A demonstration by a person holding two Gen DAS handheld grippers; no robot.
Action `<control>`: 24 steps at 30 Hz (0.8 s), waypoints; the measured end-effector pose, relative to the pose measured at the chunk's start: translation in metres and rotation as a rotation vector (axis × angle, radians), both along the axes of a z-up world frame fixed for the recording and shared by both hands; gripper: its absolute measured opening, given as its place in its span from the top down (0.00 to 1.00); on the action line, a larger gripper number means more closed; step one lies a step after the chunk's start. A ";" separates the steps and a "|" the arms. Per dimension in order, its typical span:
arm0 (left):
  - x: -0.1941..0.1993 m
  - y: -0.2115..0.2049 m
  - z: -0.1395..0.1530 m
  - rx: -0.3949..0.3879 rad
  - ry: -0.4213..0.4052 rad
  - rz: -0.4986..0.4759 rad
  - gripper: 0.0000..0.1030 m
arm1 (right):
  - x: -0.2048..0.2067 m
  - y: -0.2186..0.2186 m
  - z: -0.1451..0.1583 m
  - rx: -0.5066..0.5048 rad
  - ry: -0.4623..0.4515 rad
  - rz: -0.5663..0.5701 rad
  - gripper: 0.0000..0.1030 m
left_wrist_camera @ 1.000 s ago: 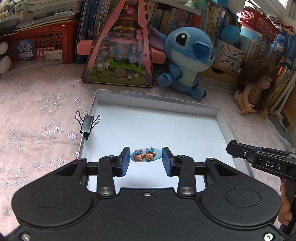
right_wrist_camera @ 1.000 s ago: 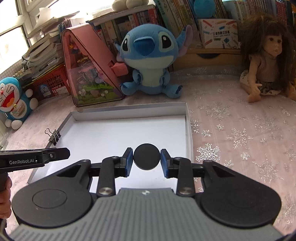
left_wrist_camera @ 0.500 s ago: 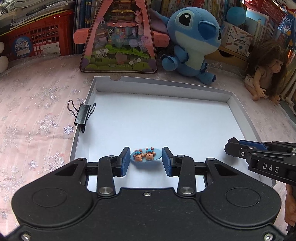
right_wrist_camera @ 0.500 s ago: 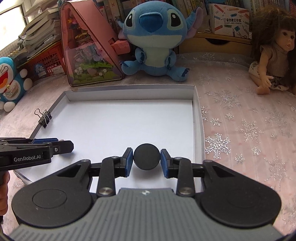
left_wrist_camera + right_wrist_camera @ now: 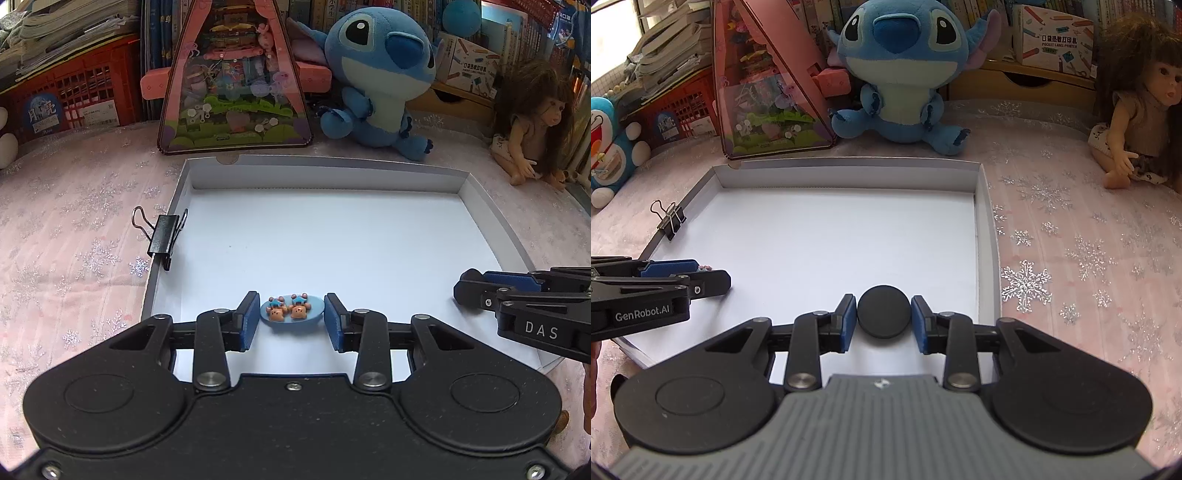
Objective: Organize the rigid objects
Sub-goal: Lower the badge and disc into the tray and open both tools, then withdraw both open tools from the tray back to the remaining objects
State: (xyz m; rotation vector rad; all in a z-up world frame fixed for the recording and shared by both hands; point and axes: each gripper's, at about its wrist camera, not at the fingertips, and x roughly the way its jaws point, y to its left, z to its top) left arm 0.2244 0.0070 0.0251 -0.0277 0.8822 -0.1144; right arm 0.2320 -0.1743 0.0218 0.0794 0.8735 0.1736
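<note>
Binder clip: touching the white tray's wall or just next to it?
Touching. Left wrist view shows the binder clip clamped over the white tray left wall; right wrist view agrees.

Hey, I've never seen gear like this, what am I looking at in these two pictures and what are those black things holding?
No robot here: a person holds hand-operated tongs in each hand, with a camera on each looking along its fingers. One picture is from the left tongs, the other from the right tongs; each also shows the other at its edge. Both hover over a shallow white box on a pink snowflake cloth, with a binder clip on the box's left wall. The left tongs grip a small blue piece with two bears. A black disc sits between the right tongs' pads, which are opening.
</note>
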 end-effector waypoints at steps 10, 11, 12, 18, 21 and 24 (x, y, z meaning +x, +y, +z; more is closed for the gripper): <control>-0.024 0.001 0.022 0.012 -0.127 -0.007 0.21 | -0.025 -0.001 0.021 -0.007 -0.152 0.007 0.33; -0.028 0.002 0.025 0.012 -0.142 -0.011 0.19 | -0.028 0.000 0.023 -0.010 -0.165 0.013 0.30; -0.032 0.002 0.028 0.011 -0.149 -0.013 0.18 | -0.032 0.000 0.025 -0.012 -0.178 0.021 0.27; -0.064 0.009 0.036 -0.018 -0.189 -0.038 0.15 | -0.056 -0.002 0.027 -0.011 -0.228 0.043 0.19; -0.083 0.011 0.034 -0.022 -0.203 -0.054 0.15 | -0.070 -0.005 0.027 -0.016 -0.252 0.049 0.18; -0.103 0.014 0.029 -0.021 -0.217 -0.069 0.14 | -0.084 -0.008 0.027 -0.017 -0.278 0.052 0.17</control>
